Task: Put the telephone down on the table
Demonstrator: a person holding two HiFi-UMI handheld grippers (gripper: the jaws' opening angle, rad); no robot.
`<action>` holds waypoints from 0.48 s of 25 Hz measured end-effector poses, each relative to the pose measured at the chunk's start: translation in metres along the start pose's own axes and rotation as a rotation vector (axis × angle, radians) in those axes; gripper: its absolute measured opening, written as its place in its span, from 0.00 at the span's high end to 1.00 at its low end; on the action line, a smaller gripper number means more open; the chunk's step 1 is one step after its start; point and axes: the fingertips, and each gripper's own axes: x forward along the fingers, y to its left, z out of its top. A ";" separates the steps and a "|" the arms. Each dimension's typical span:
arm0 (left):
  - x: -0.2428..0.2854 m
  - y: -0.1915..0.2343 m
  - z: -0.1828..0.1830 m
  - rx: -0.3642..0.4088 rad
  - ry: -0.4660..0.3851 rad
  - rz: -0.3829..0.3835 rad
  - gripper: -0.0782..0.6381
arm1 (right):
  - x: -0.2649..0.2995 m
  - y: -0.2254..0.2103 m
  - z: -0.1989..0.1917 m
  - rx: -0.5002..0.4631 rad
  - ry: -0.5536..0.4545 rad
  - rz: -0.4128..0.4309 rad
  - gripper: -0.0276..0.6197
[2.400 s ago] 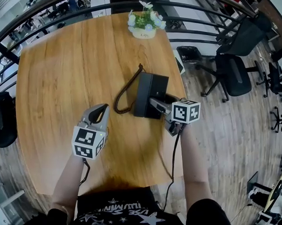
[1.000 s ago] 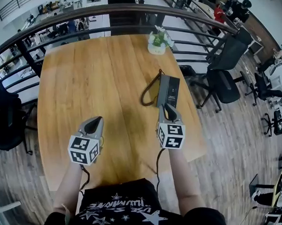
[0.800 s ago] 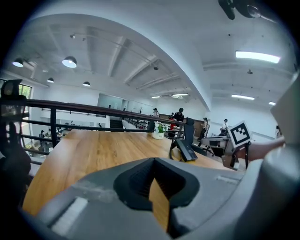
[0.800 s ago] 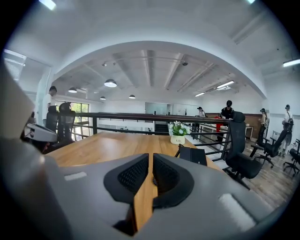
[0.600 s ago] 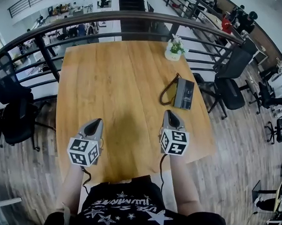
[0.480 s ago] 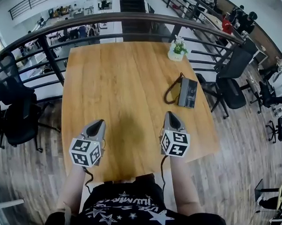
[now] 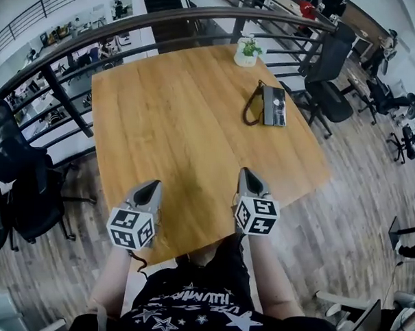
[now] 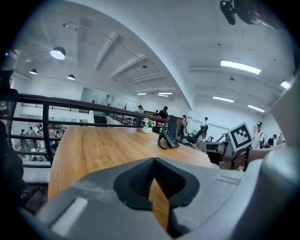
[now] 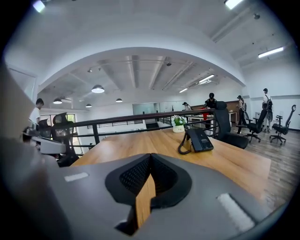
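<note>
The black telephone (image 7: 273, 106) lies flat on the wooden table (image 7: 188, 126) near its far right corner, its coiled cord (image 7: 252, 110) looped at its left side. It also shows far off as the telephone (image 9: 200, 139) in the right gripper view and the telephone (image 8: 168, 138) in the left gripper view. My left gripper (image 7: 153, 187) hovers over the table's near edge, jaws shut and empty. My right gripper (image 7: 247, 174) is level with it further right, also shut on nothing. Both are far from the telephone.
A small white pot of flowers (image 7: 246, 52) stands at the table's far edge. A dark metal railing (image 7: 96, 36) runs behind the table. Black office chairs (image 7: 328, 84) stand to the right, another chair (image 7: 14, 187) at the left. People stand in the background.
Both grippers have drawn back from the telephone to the table's near edge. The right gripper let go of the telephone, which stays flat on the table, and its jaws shut.
</note>
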 end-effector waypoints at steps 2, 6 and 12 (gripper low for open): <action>0.001 -0.006 -0.008 -0.001 0.016 -0.035 0.89 | -0.013 0.003 -0.010 0.007 0.018 -0.020 0.96; 0.004 -0.019 -0.019 -0.004 0.028 -0.091 0.89 | -0.032 0.002 -0.019 0.018 0.030 -0.044 0.96; 0.006 -0.039 -0.025 -0.011 0.030 -0.121 0.89 | -0.052 0.008 -0.030 0.024 0.053 -0.013 0.96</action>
